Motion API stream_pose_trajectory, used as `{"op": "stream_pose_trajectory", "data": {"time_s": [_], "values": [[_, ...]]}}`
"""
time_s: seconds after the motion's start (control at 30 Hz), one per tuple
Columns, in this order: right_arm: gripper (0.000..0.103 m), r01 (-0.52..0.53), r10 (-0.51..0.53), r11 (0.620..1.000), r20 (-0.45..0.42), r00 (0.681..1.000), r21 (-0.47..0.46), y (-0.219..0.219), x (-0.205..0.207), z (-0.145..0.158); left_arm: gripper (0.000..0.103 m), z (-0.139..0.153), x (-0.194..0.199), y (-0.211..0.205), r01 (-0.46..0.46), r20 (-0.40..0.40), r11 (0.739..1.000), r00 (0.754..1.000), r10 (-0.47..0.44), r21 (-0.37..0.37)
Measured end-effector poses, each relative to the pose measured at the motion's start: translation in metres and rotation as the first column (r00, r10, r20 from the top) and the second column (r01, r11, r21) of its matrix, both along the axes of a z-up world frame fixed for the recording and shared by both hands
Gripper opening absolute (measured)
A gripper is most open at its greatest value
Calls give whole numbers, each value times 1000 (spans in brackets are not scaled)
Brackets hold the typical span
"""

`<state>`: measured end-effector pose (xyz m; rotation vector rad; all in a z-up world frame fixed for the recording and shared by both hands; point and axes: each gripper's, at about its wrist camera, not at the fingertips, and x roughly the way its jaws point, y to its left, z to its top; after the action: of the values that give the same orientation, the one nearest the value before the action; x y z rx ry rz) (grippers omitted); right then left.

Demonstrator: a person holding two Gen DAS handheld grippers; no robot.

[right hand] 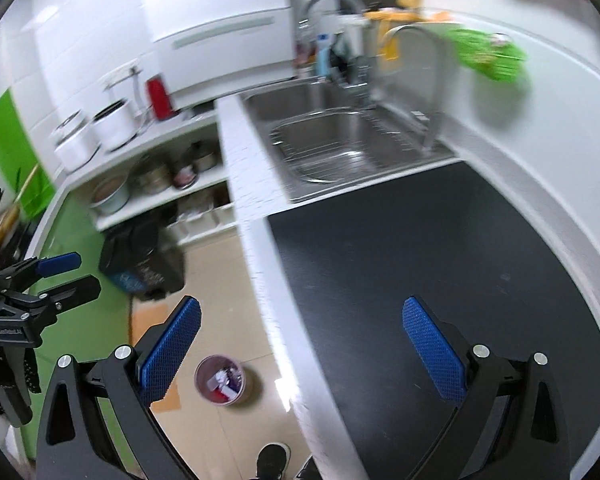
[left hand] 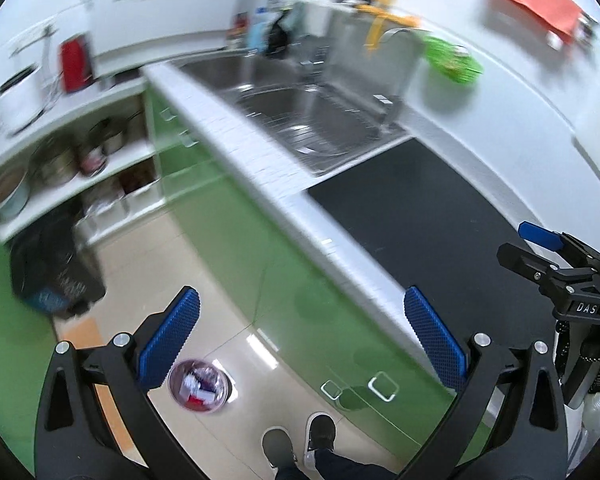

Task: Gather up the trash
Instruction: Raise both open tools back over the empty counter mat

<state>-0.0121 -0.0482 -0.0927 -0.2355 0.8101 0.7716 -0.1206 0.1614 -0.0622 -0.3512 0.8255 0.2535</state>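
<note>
A small round trash bin stands on the tiled floor, holding red, white and dark scraps; in the right wrist view the bin sits left of the counter edge. My left gripper hangs open high above the floor and the green cabinet fronts, nothing between its blue pads. Over the black mat on the counter, my right gripper is open and holds nothing. Each gripper shows in the other's view: the right one at the far right, the left one at the far left.
A steel sink with a tap lies beyond the mat. A green cloth hangs on the white wall. White shelves hold pots; a dark bag sits on the floor below. A person's shoes stand by the cabinets.
</note>
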Motion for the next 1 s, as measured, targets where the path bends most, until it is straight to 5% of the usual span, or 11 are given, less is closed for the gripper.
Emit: {"op": "stream_pose_trajectory", "data": {"time_s": [0.47, 0.67, 1.0], "values": [[97, 237, -238, 971, 35, 971, 41, -105, -21, 32, 100, 34, 44, -69, 294, 11, 954, 955, -295, 55], [97, 250, -252, 967, 45, 967, 44, -124, -25, 44, 100, 49, 51, -91, 329, 11, 941, 944, -331, 81], [97, 221, -226, 973, 71, 972, 70, -148, -15, 59, 100, 74, 57, -110, 279, 46, 952, 957, -287, 124]]}}
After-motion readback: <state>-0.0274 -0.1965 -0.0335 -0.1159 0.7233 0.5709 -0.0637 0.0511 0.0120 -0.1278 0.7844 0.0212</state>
